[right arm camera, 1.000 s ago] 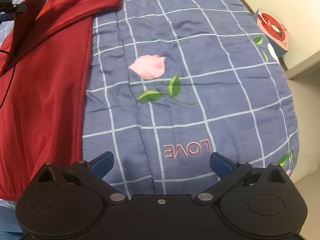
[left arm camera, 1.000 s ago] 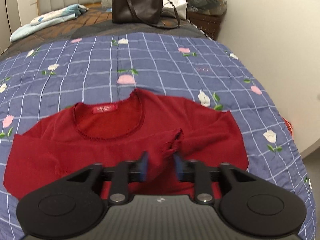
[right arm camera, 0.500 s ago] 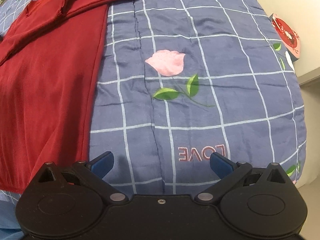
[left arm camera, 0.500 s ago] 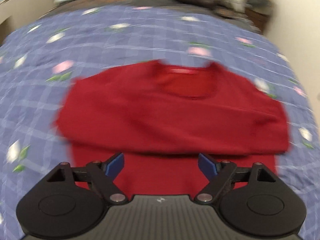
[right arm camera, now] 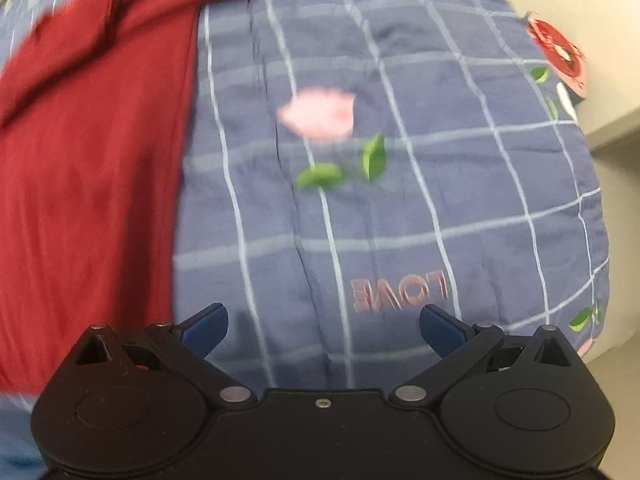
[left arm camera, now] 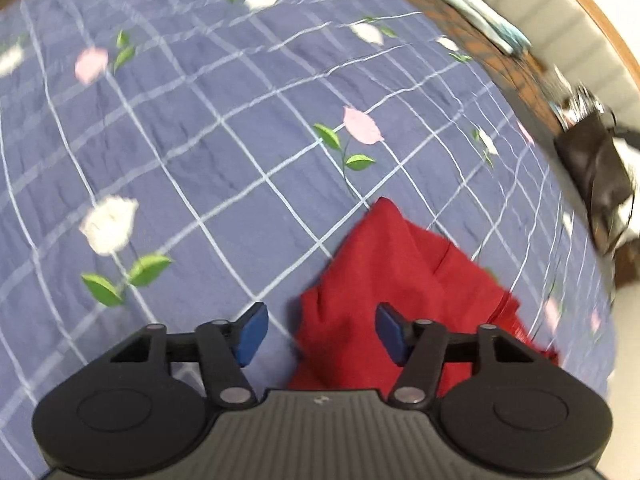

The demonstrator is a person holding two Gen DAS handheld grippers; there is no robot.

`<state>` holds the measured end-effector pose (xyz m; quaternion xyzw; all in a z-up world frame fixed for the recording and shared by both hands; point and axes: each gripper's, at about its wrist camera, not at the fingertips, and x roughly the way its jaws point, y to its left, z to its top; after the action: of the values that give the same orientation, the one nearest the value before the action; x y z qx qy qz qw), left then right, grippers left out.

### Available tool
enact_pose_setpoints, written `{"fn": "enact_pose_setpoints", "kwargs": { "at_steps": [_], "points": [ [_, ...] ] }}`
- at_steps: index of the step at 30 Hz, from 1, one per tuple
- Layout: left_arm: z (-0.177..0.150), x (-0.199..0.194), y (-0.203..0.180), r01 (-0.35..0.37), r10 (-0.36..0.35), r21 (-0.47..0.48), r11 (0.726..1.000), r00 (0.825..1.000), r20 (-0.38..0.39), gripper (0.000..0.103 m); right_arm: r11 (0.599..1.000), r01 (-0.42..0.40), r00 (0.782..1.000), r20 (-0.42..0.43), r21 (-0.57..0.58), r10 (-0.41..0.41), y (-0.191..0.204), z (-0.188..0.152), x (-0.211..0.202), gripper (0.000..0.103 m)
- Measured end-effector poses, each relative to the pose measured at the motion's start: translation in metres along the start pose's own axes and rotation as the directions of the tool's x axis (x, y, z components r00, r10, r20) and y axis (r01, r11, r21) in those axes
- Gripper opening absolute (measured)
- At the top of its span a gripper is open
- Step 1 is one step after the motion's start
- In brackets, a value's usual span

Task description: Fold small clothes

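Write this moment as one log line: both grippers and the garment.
left gripper: open, over red sweater edge | right gripper: open, empty, over blue quilt | sweater: lying on quilt

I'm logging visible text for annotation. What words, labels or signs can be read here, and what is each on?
"LOVE": pink lettering on the blue checked bedspread, seen upside down in the right wrist view, just ahead of the right gripper.
Red round print on the item at the bed's edge: too blurred to read.
Left wrist view: no text.

The left gripper [left arm camera: 318,330] is black with blue fingertips [left arm camera: 251,334], round discs at the lower corners, silver screws and a ribbed grey middle; the right gripper [right arm camera: 323,328] looks alike, its middle smooth black.
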<state>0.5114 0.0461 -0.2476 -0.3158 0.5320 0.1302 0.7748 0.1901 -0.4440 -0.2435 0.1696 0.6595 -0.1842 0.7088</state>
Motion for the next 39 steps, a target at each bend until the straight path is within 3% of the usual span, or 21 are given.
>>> {"fn": "enact_pose_setpoints", "kwargs": {
  "at_steps": [2, 4, 8, 12, 16, 19, 22, 26, 30, 34, 37, 39],
  "points": [
    [0.001, 0.007, 0.002, 0.027, -0.028, -0.054, 0.998, 0.999, -0.023, 0.057, 0.993, -0.088, 0.994, 0.067, 0.075, 0.083, 0.002, 0.016, -0.011, 0.102],
    [-0.001, 0.013, 0.005, 0.047, -0.052, -0.099, 0.994, 0.998, -0.044, 0.050, 0.975, -0.188, 0.975, 0.140, 0.119, 0.170, 0.013, 0.037, -0.018, 0.101],
    [-0.004, 0.021, 0.013, 0.068, -0.078, -0.179, 0.982, 0.996, -0.053, 0.041, 0.954, -0.293, 0.941, 0.193, 0.059, 0.277, 0.059, 0.095, -0.016, 0.090],
    [-0.002, 0.026, 0.028, 0.126, -0.140, -0.272, 0.954, 0.990, -0.030, 0.038, 0.948, -0.320, 0.930, 0.188, -0.010, 0.316, 0.104, 0.147, 0.000, 0.075],
    [0.003, 0.033, 0.035, 0.147, -0.163, -0.300, 0.942, 0.986, -0.028, 0.033, 0.942, -0.333, 0.928, 0.166, -0.034, 0.334, 0.139, 0.189, 0.018, 0.064],
    [0.005, 0.038, 0.040, 0.163, -0.184, -0.333, 0.929, 0.982, -0.032, 0.015, 0.942, -0.336, 0.928, 0.164, -0.023, 0.335, 0.151, 0.212, 0.027, 0.057],
    [0.004, 0.038, 0.043, 0.196, -0.216, -0.366, 0.910, 0.976, -0.016, 0.008, 0.941, -0.338, 0.930, 0.148, -0.016, 0.337, 0.161, 0.224, 0.035, 0.048],
    [0.000, 0.028, 0.048, 0.229, -0.234, -0.394, 0.890, 0.971, 0.036, 0.005, 0.942, -0.335, 0.936, 0.108, -0.027, 0.335, 0.169, 0.233, 0.045, 0.005],
    [-0.011, 0.024, 0.068, 0.228, -0.203, -0.513, 0.828, 0.973, 0.106, 0.005, 0.939, -0.334, 0.931, 0.131, -0.079, 0.342, 0.175, 0.232, 0.036, 0.003],
    [-0.015, 0.035, 0.076, 0.202, -0.182, -0.569, 0.797, 0.979, 0.093, 0.005, 0.951, -0.276, 0.954, 0.079, -0.141, 0.289, 0.180, 0.232, 0.043, 0.003],
    [-0.010, 0.036, 0.071, 0.194, -0.182, -0.562, 0.804, 0.980, 0.078, 0.007, 0.951, -0.290, 0.951, 0.079, -0.102, 0.299, 0.173, 0.232, 0.043, 0.014],
    [-0.004, 0.033, 0.067, 0.175, -0.174, -0.529, 0.831, 0.983, 0.052, 0.014, 0.947, -0.312, 0.945, 0.081, -0.079, 0.318, 0.167, 0.229, 0.040, 0.025]
  ]
}}
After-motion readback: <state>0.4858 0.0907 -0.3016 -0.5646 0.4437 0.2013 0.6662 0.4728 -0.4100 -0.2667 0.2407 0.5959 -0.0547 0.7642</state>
